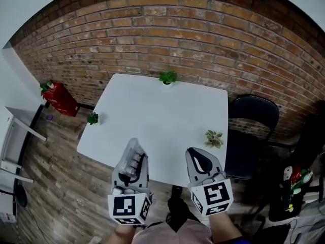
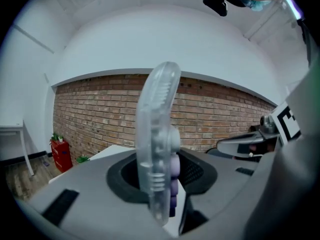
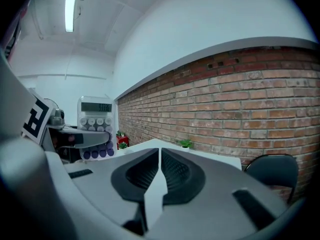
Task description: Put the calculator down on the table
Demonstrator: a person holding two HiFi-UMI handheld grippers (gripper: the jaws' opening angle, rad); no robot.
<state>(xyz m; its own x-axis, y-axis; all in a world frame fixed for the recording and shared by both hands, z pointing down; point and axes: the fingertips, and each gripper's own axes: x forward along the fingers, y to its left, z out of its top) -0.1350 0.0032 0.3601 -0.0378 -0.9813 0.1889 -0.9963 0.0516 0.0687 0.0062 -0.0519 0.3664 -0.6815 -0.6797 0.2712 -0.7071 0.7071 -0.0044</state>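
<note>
Room: a red brick wall (image 1: 203, 34) stands behind a white table (image 1: 152, 126). The table carries three small potted plants (image 1: 167, 78), and a black chair (image 1: 254, 116) sits at its right side.
Calculator: the clear-cased calculator (image 2: 157, 134) is up in the air at the near edge of the table, not touching it. It stands on edge, with pale and purple keys on one face.
Left gripper: the left gripper (image 1: 133, 169) has its jaws partly closed, clamping the calculator's lower end across its thin body.
Right gripper: the right gripper (image 3: 159, 171) has its pads together with nothing between them. It hovers beside the left one.
Handling: probably light and rigid. The smooth plastic shell could slip or pivot in the pads, and the keys and display would not take a hard knock well.
Hold: the flat faces near one end seem the best place to grip. Lowering it should turn the keys up before the jaws let go.
</note>
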